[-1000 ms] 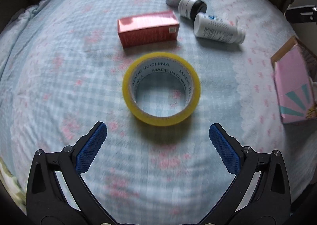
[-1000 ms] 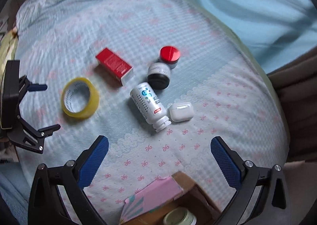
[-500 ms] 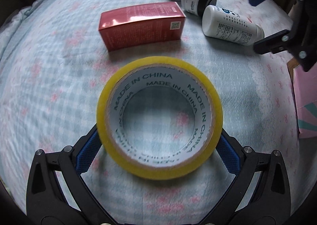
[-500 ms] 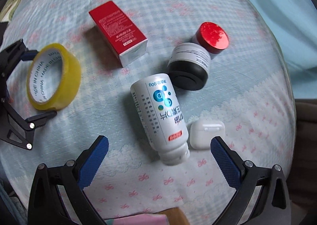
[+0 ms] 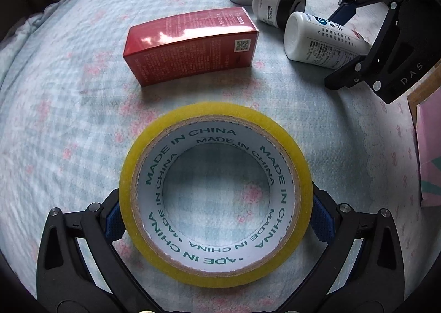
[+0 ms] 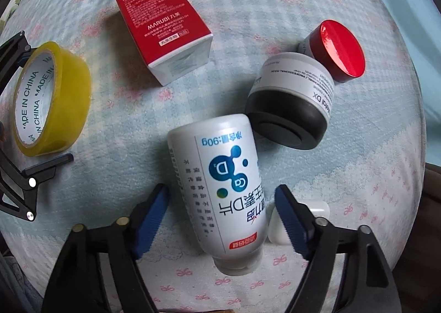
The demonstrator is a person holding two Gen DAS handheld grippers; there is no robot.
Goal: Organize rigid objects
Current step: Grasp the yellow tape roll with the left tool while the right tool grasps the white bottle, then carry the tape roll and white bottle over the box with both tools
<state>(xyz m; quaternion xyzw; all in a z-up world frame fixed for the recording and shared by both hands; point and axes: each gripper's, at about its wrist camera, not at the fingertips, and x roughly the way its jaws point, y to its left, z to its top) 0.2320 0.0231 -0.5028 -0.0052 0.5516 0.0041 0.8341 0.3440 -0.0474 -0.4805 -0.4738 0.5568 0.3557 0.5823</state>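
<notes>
My right gripper (image 6: 220, 219) was closing around the white bottle (image 6: 220, 189), which lay on its side on the bedspread (image 6: 110, 120); the pads did not press it yet. I judged it light, stiff and smooth, so the middle of the body was the best hold. My left gripper (image 5: 216, 219) stood open around the tape roll (image 5: 216, 194), a rigid ring.
</notes>
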